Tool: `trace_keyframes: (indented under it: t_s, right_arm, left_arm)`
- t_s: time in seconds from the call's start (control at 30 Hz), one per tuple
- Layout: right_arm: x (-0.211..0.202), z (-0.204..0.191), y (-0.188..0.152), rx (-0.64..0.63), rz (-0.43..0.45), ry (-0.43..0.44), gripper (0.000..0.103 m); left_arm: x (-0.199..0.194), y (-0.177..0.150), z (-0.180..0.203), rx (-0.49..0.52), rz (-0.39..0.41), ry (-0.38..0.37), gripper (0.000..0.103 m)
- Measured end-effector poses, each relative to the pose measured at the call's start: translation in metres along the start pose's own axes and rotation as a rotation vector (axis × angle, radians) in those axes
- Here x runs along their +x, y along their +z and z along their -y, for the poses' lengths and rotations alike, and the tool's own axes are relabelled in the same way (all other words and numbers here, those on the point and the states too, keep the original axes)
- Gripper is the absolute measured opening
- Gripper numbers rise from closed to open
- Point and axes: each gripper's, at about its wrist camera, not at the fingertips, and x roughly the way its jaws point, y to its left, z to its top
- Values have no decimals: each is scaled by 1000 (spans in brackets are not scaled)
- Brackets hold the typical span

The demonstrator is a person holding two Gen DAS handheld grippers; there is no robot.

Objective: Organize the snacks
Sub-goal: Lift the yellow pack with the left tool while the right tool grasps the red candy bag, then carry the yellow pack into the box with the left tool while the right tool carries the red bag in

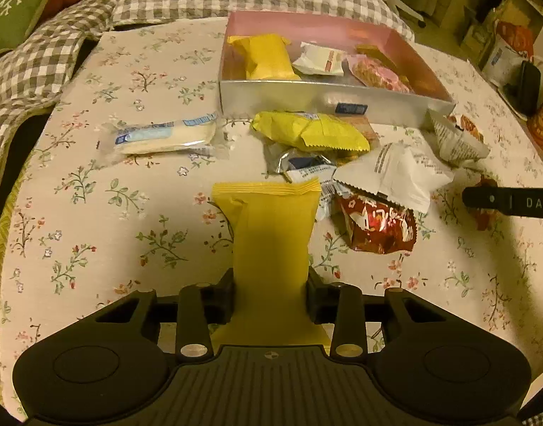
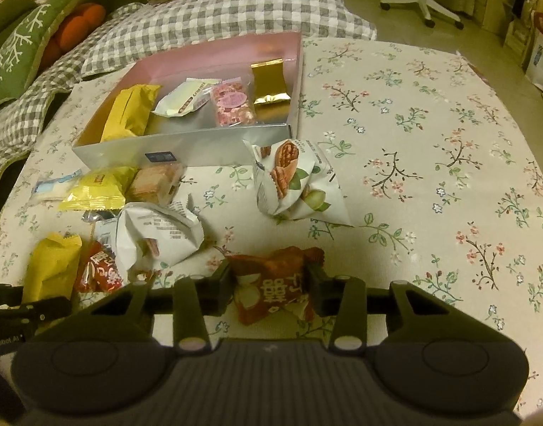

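Observation:
A yellow snack packet (image 1: 271, 234) stands between the jaws of my left gripper (image 1: 270, 298), which is shut on its lower part. In the right wrist view my right gripper (image 2: 271, 285) is shut on a small red snack packet (image 2: 271, 284) lying on the floral cloth. The silver box (image 1: 307, 101) with a pink inside sits ahead and holds a yellow packet (image 1: 266, 56), a white packet (image 1: 319, 60), a pink one (image 1: 376, 71) and a gold one (image 2: 270, 83). Loose snacks lie in front of it.
Loose on the cloth lie a long white bar (image 1: 165, 136), a yellow packet (image 1: 310, 131), a white crumpled packet (image 1: 399, 174), a red packet (image 1: 378, 225) and a walnut-print packet (image 2: 296, 181). Checked bedding (image 1: 51, 53) and green and orange cushions lie behind. The cloth to the right (image 2: 431, 177) is bare.

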Motion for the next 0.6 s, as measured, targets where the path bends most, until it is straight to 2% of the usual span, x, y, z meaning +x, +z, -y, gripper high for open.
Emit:
trace_keyframes:
  t_s: [0.6]
  right_arm:
    - [-19,2,9,43,28,39,37]
  left_arm:
    - [-28,19,-15,-31,79,-23,32]
